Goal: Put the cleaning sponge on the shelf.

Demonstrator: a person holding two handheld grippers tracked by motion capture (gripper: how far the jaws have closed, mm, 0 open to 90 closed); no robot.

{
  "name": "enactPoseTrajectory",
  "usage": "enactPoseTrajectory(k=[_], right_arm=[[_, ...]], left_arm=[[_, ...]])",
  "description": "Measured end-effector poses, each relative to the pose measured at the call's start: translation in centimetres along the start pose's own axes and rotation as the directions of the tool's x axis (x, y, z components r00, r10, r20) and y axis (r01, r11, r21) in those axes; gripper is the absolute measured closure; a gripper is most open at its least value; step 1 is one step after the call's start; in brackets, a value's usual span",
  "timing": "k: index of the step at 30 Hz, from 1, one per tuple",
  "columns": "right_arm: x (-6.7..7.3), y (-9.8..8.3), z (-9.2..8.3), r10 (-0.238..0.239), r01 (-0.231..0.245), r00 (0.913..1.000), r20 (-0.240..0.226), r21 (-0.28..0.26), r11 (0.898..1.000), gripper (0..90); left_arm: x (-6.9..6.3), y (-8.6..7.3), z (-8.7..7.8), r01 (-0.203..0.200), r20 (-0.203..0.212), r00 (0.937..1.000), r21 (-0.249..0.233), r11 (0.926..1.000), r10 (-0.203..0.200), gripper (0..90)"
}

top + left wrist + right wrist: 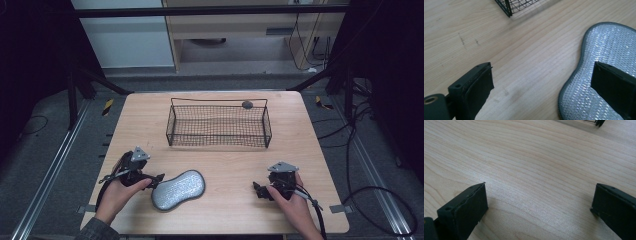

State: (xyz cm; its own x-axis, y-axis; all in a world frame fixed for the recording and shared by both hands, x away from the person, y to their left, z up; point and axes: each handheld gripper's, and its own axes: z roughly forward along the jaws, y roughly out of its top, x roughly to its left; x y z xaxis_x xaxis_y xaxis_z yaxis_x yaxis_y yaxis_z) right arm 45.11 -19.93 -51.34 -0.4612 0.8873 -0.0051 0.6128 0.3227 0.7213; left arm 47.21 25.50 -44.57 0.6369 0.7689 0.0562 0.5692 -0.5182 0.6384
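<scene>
A silvery peanut-shaped scrubbing pad with a grey rim (178,189) lies flat on the wooden table near the front left. My left gripper (159,179) rests on the table at the pad's left end, jaws wide open. In the left gripper view the pad (609,52) lies under the right jaw, and bare wood shows between the jaws (541,82). My right gripper (258,190) sits at the front right, held by a hand, open over bare table (539,202). A black wire basket (219,125) stands at the table's middle back.
A small dark round object (247,104) sits at the basket's back rim. The basket corner (509,7) shows at the top of the left gripper view. The table edge (215,232) runs near the hands. Black frame bars and cables (360,150) surround the table.
</scene>
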Motion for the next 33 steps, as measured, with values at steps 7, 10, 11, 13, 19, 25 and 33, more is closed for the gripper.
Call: enactPoseTrajectory(k=[7, 10, 11, 13, 19, 25, 33], right_arm=[[0.0, 0.0, 0.0, 0.0, 0.0, 1.0, 0.0, 0.0, 1.0, 0.4], [0.0, 0.0, 0.0, -0.003, 0.003, 1.0, 0.0, -0.001, 1.0, 0.4], [0.0, 0.0, 0.0, -0.003, 0.003, 1.0, 0.0, -0.001, 1.0, 0.4], [0.0, 0.0, 0.0, -0.003, 0.003, 1.0, 0.0, -0.001, 1.0, 0.4], [0.0, 0.0, 0.0, -0.003, 0.003, 1.0, 0.0, -0.001, 1.0, 0.4], [0.0, 0.0, 0.0, -0.002, 0.002, 1.0, -0.002, -0.003, 1.0, 0.4], [0.0, 0.0, 0.0, -0.004, 0.004, 1.0, -0.004, -0.001, 1.0, 0.4]], left_arm=[[-1.5, 0.3, -0.1, -0.063, 0.024, 0.9978, 0.058, 0.9963, 0.062, 3.0], [-2.6, 0.5, 0.3, -0.111, 0.062, 0.9924, 0.097, 0.9891, 0.106, 3.1], [-2.6, 0.5, 0.3, -0.111, 0.062, 0.9924, 0.097, 0.9891, 0.106, 3.5], [-3.2, 0.8, 0.5, -0.131, 0.081, 0.9892, 0.109, 0.9854, 0.123, 3.8], [-4.4, 1.3, 1.2, -0.19, 0.13, 0.9765, 0.139, 0.972, 0.172, 3.8], [-5.8, 1.8, 2.6, -0.248, 0.177, 0.9602, 0.187, 0.9504, 0.216, 3.5], [-6.5, 1.9, 3.5, -0.286, 0.205, 0.9481, 0.215, 0.934, 0.243, 3.4]])
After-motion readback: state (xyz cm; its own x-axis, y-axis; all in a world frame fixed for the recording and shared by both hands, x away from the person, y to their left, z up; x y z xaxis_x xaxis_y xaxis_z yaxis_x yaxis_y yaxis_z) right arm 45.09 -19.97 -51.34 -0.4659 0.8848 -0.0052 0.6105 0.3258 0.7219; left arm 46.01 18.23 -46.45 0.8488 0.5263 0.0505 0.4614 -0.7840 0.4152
